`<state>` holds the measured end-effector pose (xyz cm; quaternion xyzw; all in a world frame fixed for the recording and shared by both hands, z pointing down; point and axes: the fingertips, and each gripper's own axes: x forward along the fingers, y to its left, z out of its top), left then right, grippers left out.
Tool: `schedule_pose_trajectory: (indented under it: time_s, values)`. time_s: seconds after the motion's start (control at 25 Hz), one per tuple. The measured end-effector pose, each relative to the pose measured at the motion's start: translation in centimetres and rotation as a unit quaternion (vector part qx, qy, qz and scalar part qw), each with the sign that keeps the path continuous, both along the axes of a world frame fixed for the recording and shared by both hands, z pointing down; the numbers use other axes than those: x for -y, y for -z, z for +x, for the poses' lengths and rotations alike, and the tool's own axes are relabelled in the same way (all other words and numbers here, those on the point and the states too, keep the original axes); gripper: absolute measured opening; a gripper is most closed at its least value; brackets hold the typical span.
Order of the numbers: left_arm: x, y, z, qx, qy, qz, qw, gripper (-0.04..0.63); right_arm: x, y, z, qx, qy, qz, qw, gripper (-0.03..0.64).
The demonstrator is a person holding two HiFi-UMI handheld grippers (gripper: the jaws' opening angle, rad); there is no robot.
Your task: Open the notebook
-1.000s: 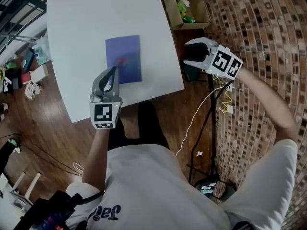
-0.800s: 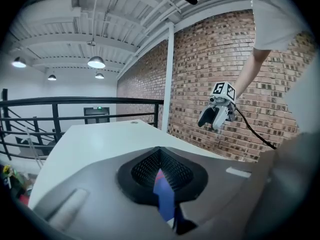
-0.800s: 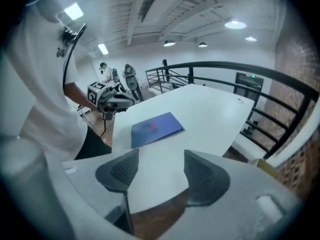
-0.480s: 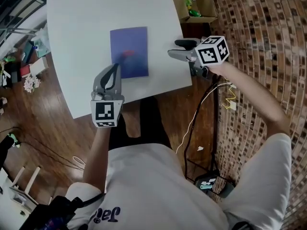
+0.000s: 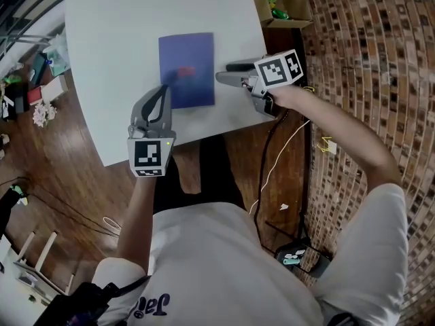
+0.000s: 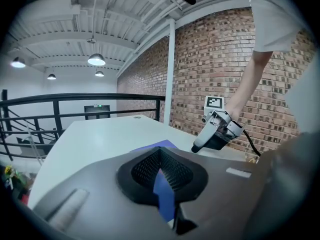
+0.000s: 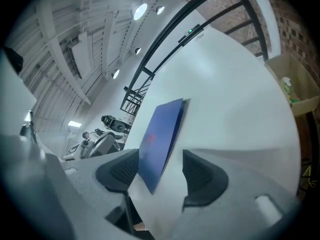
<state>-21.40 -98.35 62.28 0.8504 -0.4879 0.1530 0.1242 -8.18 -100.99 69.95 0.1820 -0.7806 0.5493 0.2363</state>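
A brick wall [image 5: 367, 46] and a wood floor [image 5: 61, 182] surround a white table [image 5: 115, 19]. A blue notebook [image 5: 187, 56] lies closed and flat on the table, toward its near right side. The left gripper [image 5: 163, 89] has its jaws clenched together with nothing between them, and its tip is at the notebook's near left edge. The right gripper [image 5: 223, 73] is released, jaws wide apart. It lies just beside the notebook's right edge, which shows between the jaws untouched.

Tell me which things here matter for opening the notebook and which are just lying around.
Job: closed blue notebook, white table, left gripper, right gripper.
Lying about: brown cardboard box of green items, small boxes on the wooden floor.
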Motion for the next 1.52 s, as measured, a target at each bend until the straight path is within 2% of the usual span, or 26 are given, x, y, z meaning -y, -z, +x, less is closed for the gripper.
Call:
schedule_pose_trajectory:
  time_s: [0.4,0.56,0.76,0.92,1.0,1.2,1.52]
  values:
    - [-0.4,-0.6,-1.3,-0.002,0.010,-0.009,0.9999,0.015,-0.4,-0.6,-3.1,0.018,0.003,-0.022,1.000,0.225]
    - [-0.4,-0.4,-1.9,-0.013,0.025,-0.012,0.9995,0.015,-0.4,-0.7,-3.5,0.024,-0.003,-0.030,0.999,0.209]
    - [0.2,0.5,-2.7,-0.038,0.040,-0.012,0.9984,0.016,0.1,0.7,-4.2,0.053,-0.029,-0.028,0.998,0.135]
    - [0.6,1.5,-3.4,-0.043,0.040,-0.008,0.9982,0.015,0.4,2.9,-5.6,0.072,-0.023,-0.019,0.997,0.069]
    - [0.7,2.1,-3.9,-0.049,0.044,-0.008,0.9978,0.015,0.6,4.3,-6.6,0.082,-0.019,-0.011,0.996,0.058]
    - [0.9,3.3,-6.8,-0.046,0.061,-0.002,0.9971,0.015,1.0,7.4,-10.1,0.104,-0.001,0.000,0.995,0.036]
    - [0.4,4.3,-13.6,-0.036,0.106,0.002,0.9937,0.015,1.4,10.4,-18.1,0.131,0.058,0.022,0.989,0.034]
